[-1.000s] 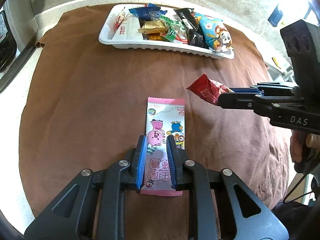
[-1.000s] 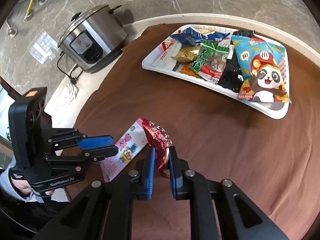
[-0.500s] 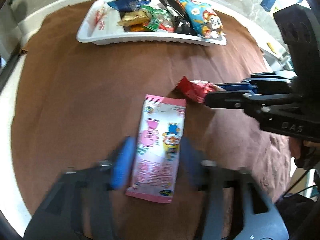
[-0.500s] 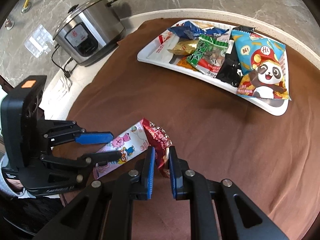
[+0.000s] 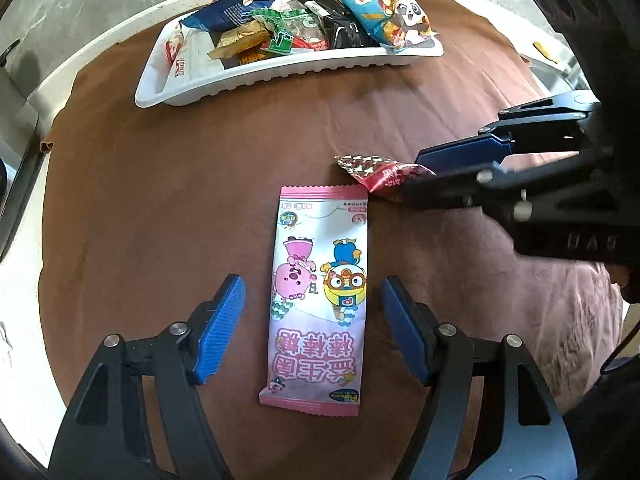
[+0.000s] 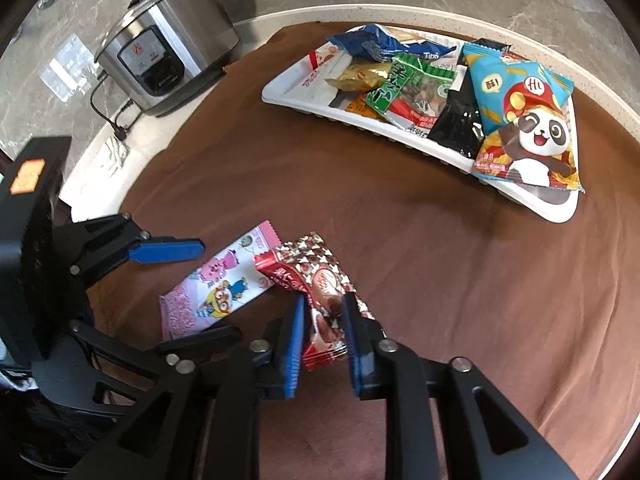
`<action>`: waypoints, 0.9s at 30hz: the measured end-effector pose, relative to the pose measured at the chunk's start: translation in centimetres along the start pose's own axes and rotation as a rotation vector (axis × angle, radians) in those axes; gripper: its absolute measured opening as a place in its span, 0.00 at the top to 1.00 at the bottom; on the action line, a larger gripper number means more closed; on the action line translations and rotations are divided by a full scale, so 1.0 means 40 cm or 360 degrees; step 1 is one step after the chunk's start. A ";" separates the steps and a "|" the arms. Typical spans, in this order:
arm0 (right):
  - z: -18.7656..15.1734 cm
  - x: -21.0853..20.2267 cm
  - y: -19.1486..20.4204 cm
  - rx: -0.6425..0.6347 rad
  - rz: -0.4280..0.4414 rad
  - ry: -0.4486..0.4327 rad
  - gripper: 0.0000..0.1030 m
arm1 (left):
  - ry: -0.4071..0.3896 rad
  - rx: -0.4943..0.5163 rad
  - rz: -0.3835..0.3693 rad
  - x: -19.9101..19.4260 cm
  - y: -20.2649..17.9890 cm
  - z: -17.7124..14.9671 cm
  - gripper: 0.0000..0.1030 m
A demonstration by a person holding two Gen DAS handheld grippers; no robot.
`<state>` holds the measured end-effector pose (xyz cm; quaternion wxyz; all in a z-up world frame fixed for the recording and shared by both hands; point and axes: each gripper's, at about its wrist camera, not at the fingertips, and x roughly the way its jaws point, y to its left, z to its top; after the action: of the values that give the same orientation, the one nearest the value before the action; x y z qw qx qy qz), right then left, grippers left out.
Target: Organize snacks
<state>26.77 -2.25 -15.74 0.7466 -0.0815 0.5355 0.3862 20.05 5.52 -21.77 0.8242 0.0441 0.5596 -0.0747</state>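
**Both tongs letting go: two snack packets now down on the brown cloth**

Since a sec ago both tongs have gone from clamped to releasing. Left tongs [image 5: 312,324] are spread wide & opening a little more, pads clear of the pink packet [image 5: 318,300], which lies flat between them. Right tongs [image 6: 320,340] are only partly apart & opening; the red packet [image 6: 316,292] sits in the gap, near end raised, pads no longer pinching it.

Risks, as I judge them: red packet may catch on a pad & drag when the right tongs pull away, since the gap is narrow. It overlaps the pink packet's corner, so a drag could shift both. Slick wrappers could skid on the cloth.

Largest to smallest: counter [image 6: 280,16] w/ brown cloth [image 6: 460,280]; white tray [image 5: 280,76] at far side, heaped w/ mixed snacks; pink packet, long, flat, cartoon pig & penguin print; red packet, small, crinkly, heart pattern, touching the pink one's top corner.
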 end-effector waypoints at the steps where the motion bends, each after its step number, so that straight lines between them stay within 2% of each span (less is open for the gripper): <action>1: 0.000 0.002 0.003 -0.0018 -0.0011 0.0002 0.66 | -0.0002 0.0004 0.0000 0.001 0.000 0.000 0.32; 6: 0.010 0.017 0.024 -0.0137 -0.0071 0.0021 0.57 | -0.0008 0.0011 -0.0004 0.006 0.005 0.003 0.28; 12: 0.026 0.030 0.035 -0.0238 -0.0101 0.0037 0.55 | 0.0005 0.0037 -0.0009 0.018 -0.006 0.013 0.15; 17: 0.022 0.037 0.049 -0.0339 -0.0123 0.0037 0.52 | -0.0007 0.0039 -0.0012 0.024 -0.010 0.014 0.13; 21: 0.022 0.042 0.057 -0.0376 -0.0074 0.0044 0.39 | -0.0022 0.0049 -0.0015 0.025 -0.010 0.013 0.12; 23: 0.021 0.046 0.063 -0.0395 -0.0069 0.0048 0.35 | -0.0027 0.0051 -0.0015 0.026 -0.010 0.012 0.12; 27: 0.020 0.045 0.065 -0.0401 -0.0071 0.0041 0.34 | -0.0041 0.0060 -0.0016 0.023 -0.009 0.011 0.11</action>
<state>25.88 0.86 -16.21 0.7318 -0.1914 0.4904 0.4327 20.71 5.04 -22.48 0.8300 0.0559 0.5477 -0.0899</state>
